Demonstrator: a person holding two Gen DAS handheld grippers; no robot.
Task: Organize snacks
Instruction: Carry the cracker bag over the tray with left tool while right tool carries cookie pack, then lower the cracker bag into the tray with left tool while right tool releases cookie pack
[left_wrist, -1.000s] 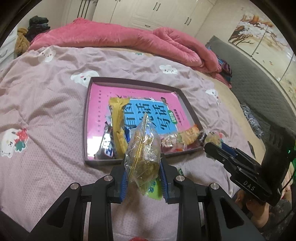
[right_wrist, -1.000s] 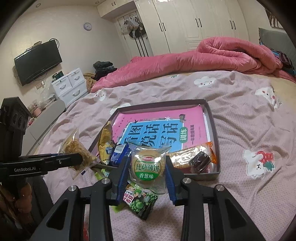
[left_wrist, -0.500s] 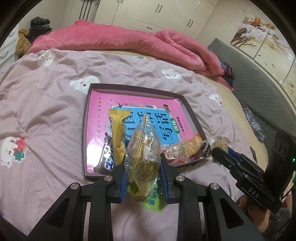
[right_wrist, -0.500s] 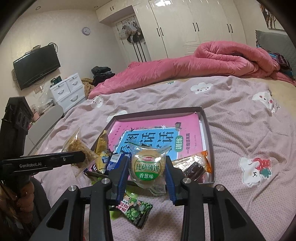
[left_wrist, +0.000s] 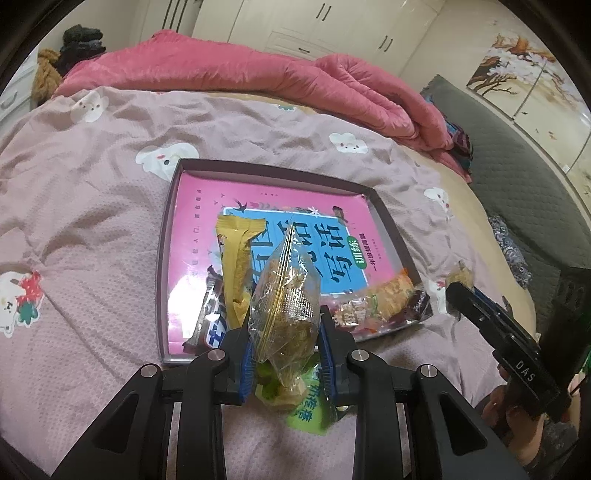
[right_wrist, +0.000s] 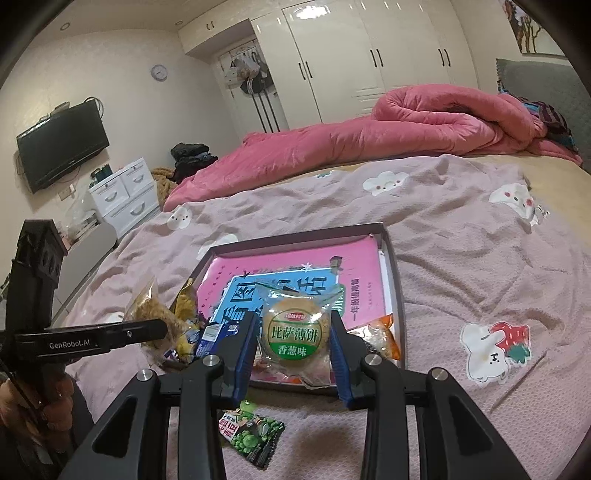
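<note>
Across the mauve bedspread (left_wrist: 92, 229) with its cartoon prints, I see a rumpled pink quilt (left_wrist: 236, 70) heaped along the far side. Near the middle lies a shallow dark tray (left_wrist: 161, 258) with a pink and blue book (left_wrist: 199, 236) flat inside it. Along the tray's near edge sit several snacks: a long yellow packet (left_wrist: 238, 247) leaning up at the left, a dark bar with blue lettering (left_wrist: 208, 325) beside it, and an orange wrapper (right_wrist: 384, 332) in the near right corner.

On my left gripper (left_wrist: 286, 350), both blue pads are pressed against a clear bag of brownish crisps (left_wrist: 286, 299), one on each side of its lower half. The bag stands upright, its sealed top poking above the fingers, and it hangs over the tray's near edge. Below it, on the bedspread just short of the tray, I make out a green packet (left_wrist: 310, 410).

My right gripper (right_wrist: 293, 345) is clenched on a round biscuit in a clear wrapper with a green label (right_wrist: 294, 336). The pads squeeze its left and right edges, and the label faces me. It hangs over the near rim of the tray, right of the crisps. Beneath these fingers a green pea snack packet (right_wrist: 251, 439) lies flat on the bedspread, outside the tray.
</note>
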